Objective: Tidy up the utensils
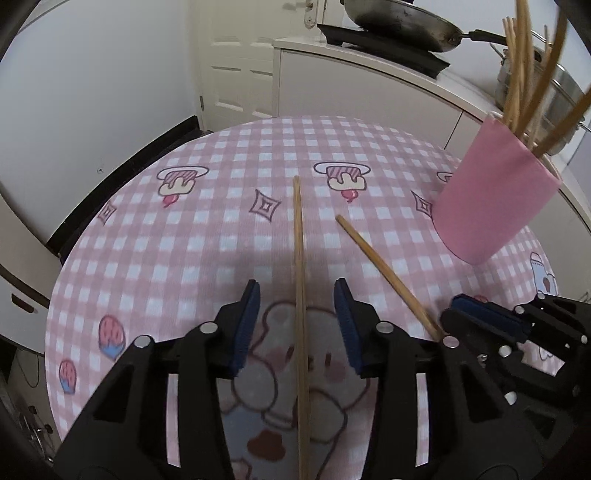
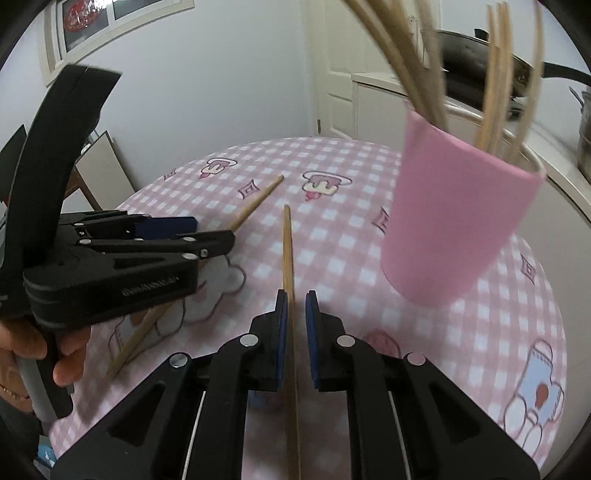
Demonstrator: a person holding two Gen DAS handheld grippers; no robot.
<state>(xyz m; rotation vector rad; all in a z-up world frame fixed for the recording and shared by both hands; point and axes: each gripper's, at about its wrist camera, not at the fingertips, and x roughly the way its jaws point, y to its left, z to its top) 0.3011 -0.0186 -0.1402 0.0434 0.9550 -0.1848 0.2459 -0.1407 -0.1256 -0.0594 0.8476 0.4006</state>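
Two wooden chopsticks lie on the pink checked tablecloth (image 1: 184, 229). My left gripper (image 1: 297, 291) is open, its blue pads either side of one chopstick (image 1: 298, 236) without touching it. My right gripper (image 2: 296, 299) is open with a narrow gap, straddling the other chopstick (image 2: 287, 243); this chopstick also shows in the left wrist view (image 1: 373, 254). The left gripper's chopstick shows in the right wrist view (image 2: 255, 206). A pink cup (image 1: 491, 199) holding several chopsticks stands at the right, also in the right wrist view (image 2: 458, 218).
A white counter (image 1: 369, 96) behind the table carries a dark wok (image 1: 399, 22) and a steel pot (image 1: 561, 92). A white door (image 1: 236, 70) is at the back. The table edge curves along the left.
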